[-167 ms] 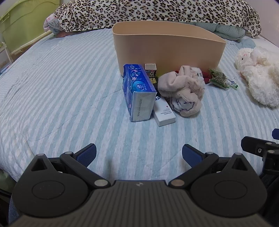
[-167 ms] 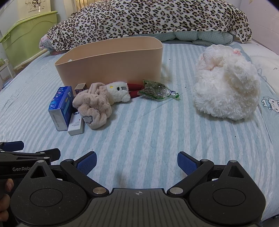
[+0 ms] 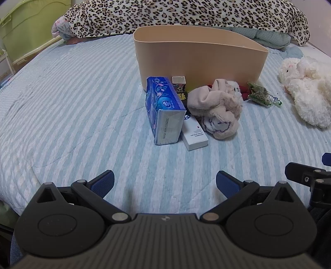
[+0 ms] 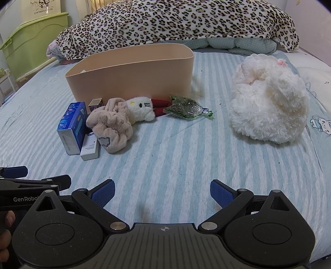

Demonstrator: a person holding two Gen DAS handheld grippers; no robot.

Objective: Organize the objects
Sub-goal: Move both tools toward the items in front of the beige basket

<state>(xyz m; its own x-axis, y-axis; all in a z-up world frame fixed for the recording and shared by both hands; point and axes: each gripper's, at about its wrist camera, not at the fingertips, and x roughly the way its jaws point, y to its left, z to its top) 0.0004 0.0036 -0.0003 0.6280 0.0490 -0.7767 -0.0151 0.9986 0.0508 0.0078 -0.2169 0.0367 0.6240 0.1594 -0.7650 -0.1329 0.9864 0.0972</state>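
Observation:
A beige bin (image 3: pixel 198 60) (image 4: pixel 132 76) stands on the striped bed. In front of it lie a blue tissue pack (image 3: pixel 163 109) (image 4: pixel 72 126), a white box (image 3: pixel 194 134) (image 4: pixel 90 148), a small brown box (image 3: pixel 179 81) (image 4: pixel 96 103), a beige plush cloth (image 3: pixel 217 109) (image 4: pixel 111 128), a white cat plush (image 4: pixel 140 108), and a green packet (image 3: pixel 260 96) (image 4: pixel 186 107). A big white plush (image 3: pixel 306 91) (image 4: pixel 269 103) lies to the right. My left gripper (image 3: pixel 164 183) and right gripper (image 4: pixel 162 192) are both open and empty, held near the bed's front edge, well short of the objects.
A leopard-print blanket (image 3: pixel 186 16) (image 4: pixel 175 22) lies across the back of the bed. A green storage box (image 3: pixel 26 31) (image 4: pixel 31 43) stands off the bed at the left. The left gripper's side shows at the left of the right wrist view (image 4: pixel 31 184).

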